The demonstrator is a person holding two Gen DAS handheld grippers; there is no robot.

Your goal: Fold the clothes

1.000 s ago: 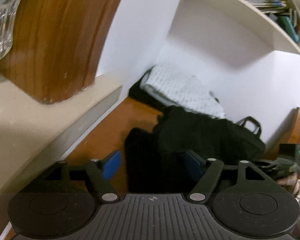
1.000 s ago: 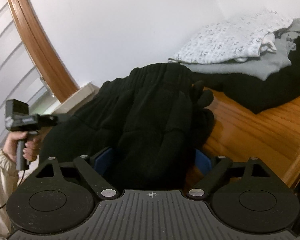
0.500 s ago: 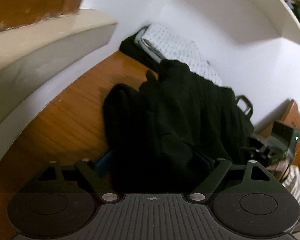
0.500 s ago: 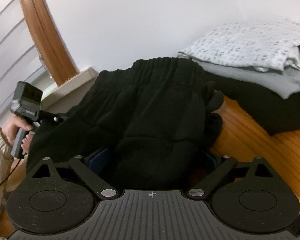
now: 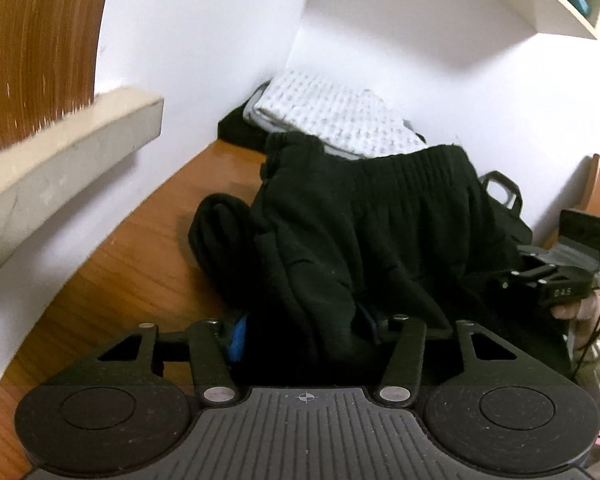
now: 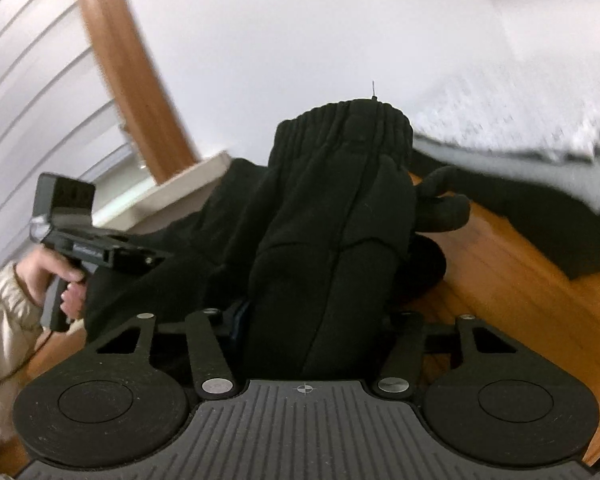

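Note:
A pair of black trousers point(image 5: 364, 232) with a ribbed waistband hangs bunched between both grippers above the wooden table point(image 5: 132, 264). My left gripper point(image 5: 304, 334) is shut on a thick fold of the black cloth; only a blue pad point(image 5: 238, 338) shows. My right gripper point(image 6: 314, 336) is shut on another fold of the same trousers point(image 6: 332, 232), its pads mostly hidden by cloth. Each gripper shows in the other's view, the right one point(image 5: 556, 284) and the left one point(image 6: 88, 252), both held in a hand.
A stack of folded clothes, white patterned point(image 5: 332, 120) over grey and black, lies at the back against the white wall. A beige ledge point(image 5: 60, 156) runs along the left. A white shelf point(image 5: 540, 4) hangs above. A black bag handle point(image 5: 502, 188) sits behind the trousers.
Both grippers have closed onto the black trousers and lifted them, so the cloth now stands bunched higher with the waistband raised. The views have tilted.

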